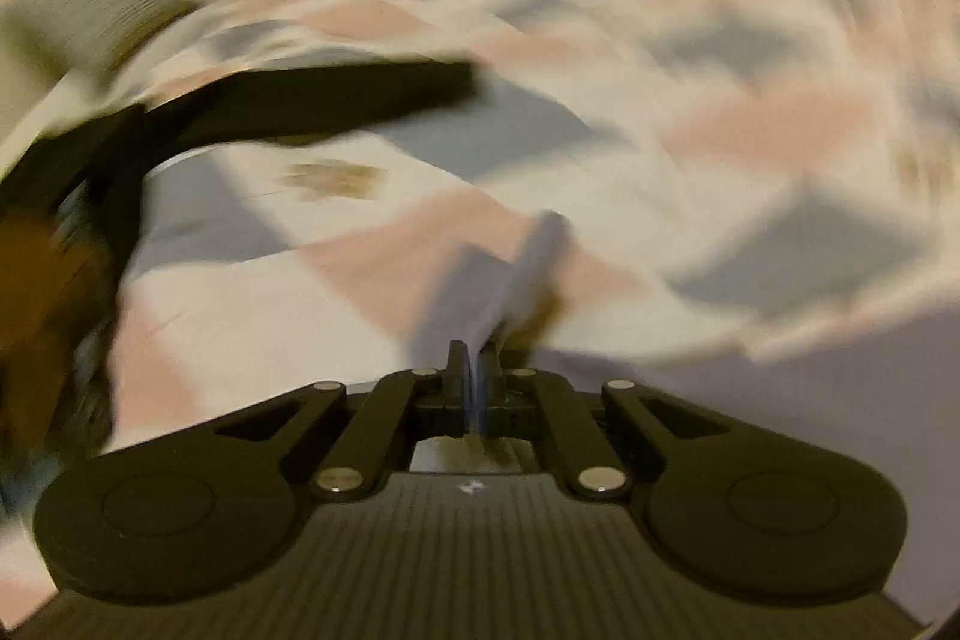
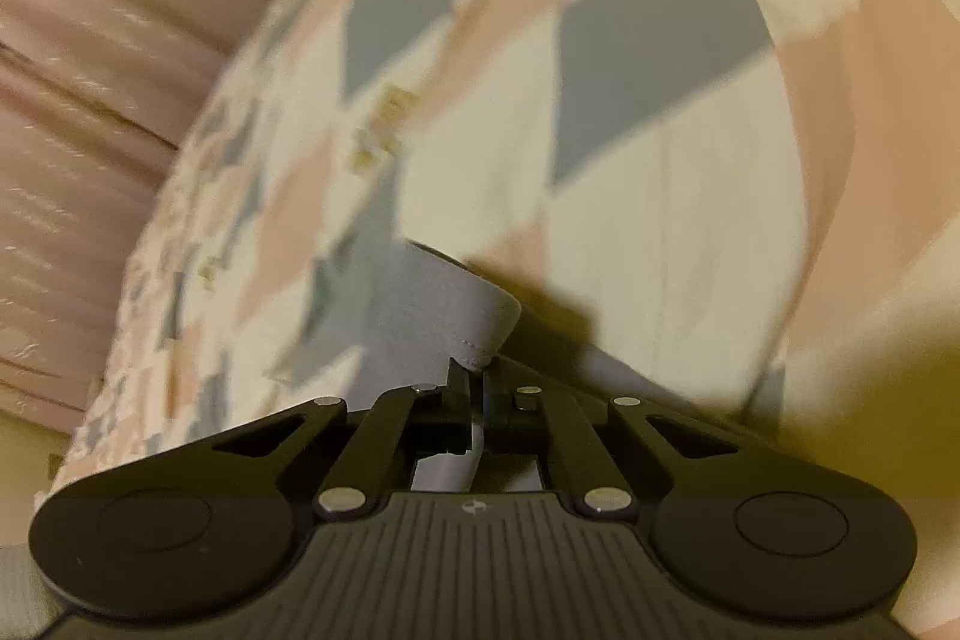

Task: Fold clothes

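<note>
Two claws, left and right, each pinch a hem of soft, light grey cloth over a patterned bed; edges grip best.

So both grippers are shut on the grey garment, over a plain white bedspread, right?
Not plain white. Both wrist views show the bedspread patterned in white, pink and grey patches. The rest holds: the left gripper and right gripper are each shut on the grey garment.

A patchwork bedspread of grey, pink and cream lies beside pink pleated fabric.
</note>
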`<state>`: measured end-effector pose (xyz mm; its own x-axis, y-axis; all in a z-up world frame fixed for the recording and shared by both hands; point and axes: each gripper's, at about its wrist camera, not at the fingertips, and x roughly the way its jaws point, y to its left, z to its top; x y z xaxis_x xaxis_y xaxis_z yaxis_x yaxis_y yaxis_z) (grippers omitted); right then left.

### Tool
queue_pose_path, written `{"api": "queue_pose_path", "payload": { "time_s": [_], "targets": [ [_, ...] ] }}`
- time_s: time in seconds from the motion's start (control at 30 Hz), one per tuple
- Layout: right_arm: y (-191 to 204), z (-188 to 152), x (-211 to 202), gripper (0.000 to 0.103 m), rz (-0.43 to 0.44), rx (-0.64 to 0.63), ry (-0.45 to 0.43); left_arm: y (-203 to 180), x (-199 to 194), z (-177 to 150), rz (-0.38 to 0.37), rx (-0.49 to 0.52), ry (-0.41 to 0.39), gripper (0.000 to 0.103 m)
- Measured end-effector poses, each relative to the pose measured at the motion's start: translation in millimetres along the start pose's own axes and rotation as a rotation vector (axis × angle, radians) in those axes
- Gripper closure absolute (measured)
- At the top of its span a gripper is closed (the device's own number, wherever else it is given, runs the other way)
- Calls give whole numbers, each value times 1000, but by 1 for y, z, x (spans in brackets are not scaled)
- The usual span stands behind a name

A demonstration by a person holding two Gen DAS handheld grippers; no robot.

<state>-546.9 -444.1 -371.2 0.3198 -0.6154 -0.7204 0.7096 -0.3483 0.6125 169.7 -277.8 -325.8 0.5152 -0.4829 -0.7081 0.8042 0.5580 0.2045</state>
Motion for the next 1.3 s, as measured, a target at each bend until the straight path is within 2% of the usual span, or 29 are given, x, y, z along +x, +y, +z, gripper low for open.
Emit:
{"api": "queue_pose_path", "payload": {
  "time_s": [0.13,0.23,0.3,0.43,0.53,0.6,0.7,0.83,0.9,1.13,1.27,1.3],
  "targets": [
    [12,12,-27,100,54,-26,-4,79,-59,-16,-19,-324,-54,100],
    [7,12,-42,100,52,-38,13,106,-79,-50,-19,-422,-24,100],
    [2,12,-51,100,50,-45,24,113,-77,-77,-16,-473,28,100],
    [-31,0,-44,100,-55,5,90,114,-52,-138,9,-597,162,100],
    [-39,-6,-37,100,-85,-12,126,104,-41,-155,35,-547,181,100],
    [-36,-6,-42,100,-77,-47,118,100,-41,-149,43,-493,172,100],
    [-29,-5,-60,100,-51,-83,80,99,-47,-139,41,-469,140,100],
    [-31,-7,-69,101,-56,-107,91,101,-59,-132,51,-436,119,100],
    [-39,-9,-67,101,-71,-74,109,100,-61,-133,62,-417,121,100],
    [-51,-15,-80,101,-24,7,104,101,-66,-119,71,-387,88,100],
    [-66,-17,-62,99,-75,52,145,88,-50,-121,81,-303,149,100],
    [-71,-19,-57,93,-85,70,158,83,-46,-123,86,-265,169,100]
  ]
}}
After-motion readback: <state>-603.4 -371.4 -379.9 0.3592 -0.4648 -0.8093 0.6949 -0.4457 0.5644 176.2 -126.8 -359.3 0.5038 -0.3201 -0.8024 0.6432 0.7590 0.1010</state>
